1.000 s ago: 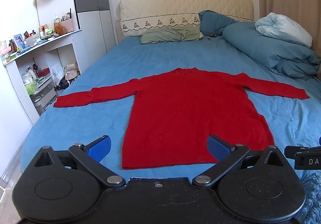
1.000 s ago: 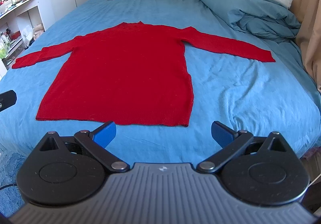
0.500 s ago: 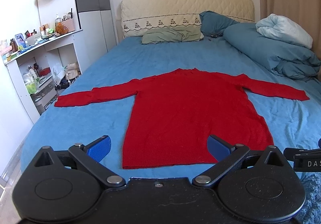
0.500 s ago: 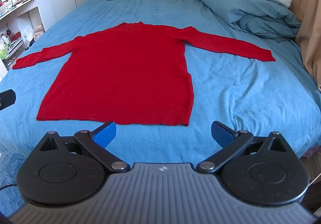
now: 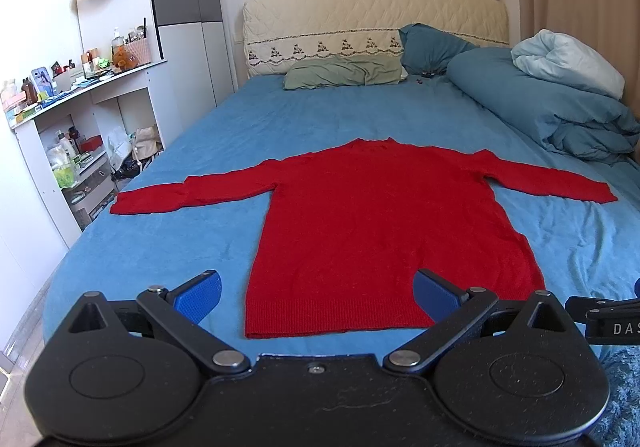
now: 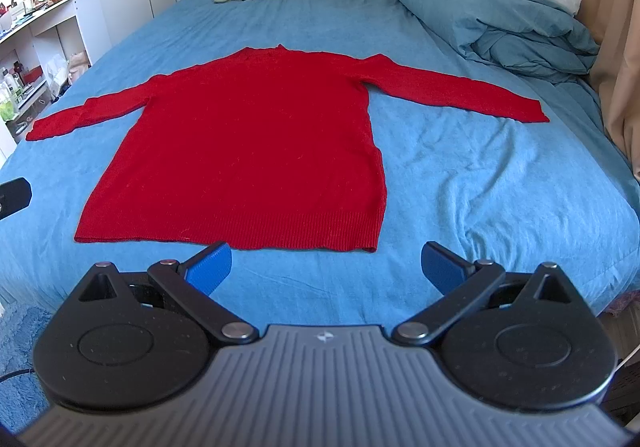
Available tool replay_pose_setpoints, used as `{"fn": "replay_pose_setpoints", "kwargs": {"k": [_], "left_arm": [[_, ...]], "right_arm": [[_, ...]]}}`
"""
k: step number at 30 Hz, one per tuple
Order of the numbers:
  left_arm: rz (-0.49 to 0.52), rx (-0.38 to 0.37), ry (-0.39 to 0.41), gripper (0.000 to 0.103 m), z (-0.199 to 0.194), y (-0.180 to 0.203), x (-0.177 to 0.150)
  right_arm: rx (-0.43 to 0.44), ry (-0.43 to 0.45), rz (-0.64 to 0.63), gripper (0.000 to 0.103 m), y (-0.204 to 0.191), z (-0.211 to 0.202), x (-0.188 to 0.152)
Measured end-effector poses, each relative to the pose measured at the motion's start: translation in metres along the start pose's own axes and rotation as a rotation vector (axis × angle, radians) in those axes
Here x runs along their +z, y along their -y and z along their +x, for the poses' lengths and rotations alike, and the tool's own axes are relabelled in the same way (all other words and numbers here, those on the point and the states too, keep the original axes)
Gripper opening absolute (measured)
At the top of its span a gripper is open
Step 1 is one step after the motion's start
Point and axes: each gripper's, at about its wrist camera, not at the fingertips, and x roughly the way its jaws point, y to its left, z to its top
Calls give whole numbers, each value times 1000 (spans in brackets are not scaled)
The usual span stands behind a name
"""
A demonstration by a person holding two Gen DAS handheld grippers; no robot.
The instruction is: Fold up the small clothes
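Garment: a red knit sweater (image 5: pixel 376 223) lies flat and face-up on the blue bed (image 5: pixel 224 135), sleeves spread to 9 and 3 o'clock, neck toward the headboard at 12 o'clock, ribbed hem (image 6: pixel 280 237) nearest the grippers at 6 o'clock.

Left gripper: the left gripper (image 5: pixel 316 293) hangs above the near edge of the bed, its blue fingers wide apart and holding nothing; in its own view the hem's left corner (image 5: pixel 250 331) sits between the fingers.

Right gripper: the right gripper (image 6: pixel 326 267) also stands spread and empty, just short of the hem, with the hem's right corner (image 6: pixel 370 245) at about 12 o'clock from it.

Step in hand: by my reading, the start of the fold. The sweater is laid out smooth and nothing is folded yet; both grippers are lined up for a first grasp.

Next move calls for: probably a sleeve brought across the body, or the hem lifted toward the neck. Either way each gripper must come down to the cloth and pinch only the sweater, not the blue sheet beneath.

Care: the knit looks soft and limp, so I expect uneven lifting to skew the fold.

Surroundings: a rolled duvet (image 5: pixel 552 107) lies at 2 o'clock, well apart from the right sleeve (image 5: pixel 556 183).
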Motion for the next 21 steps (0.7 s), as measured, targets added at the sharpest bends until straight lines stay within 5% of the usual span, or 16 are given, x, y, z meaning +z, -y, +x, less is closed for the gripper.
{"fn": "replay_pose_setpoints", "kwargs": {"k": [21], "left_arm": [[-2, -1, 2, 103, 0, -1, 1]], "right_arm": [[2, 6, 2, 103, -5, -4, 3]]}}
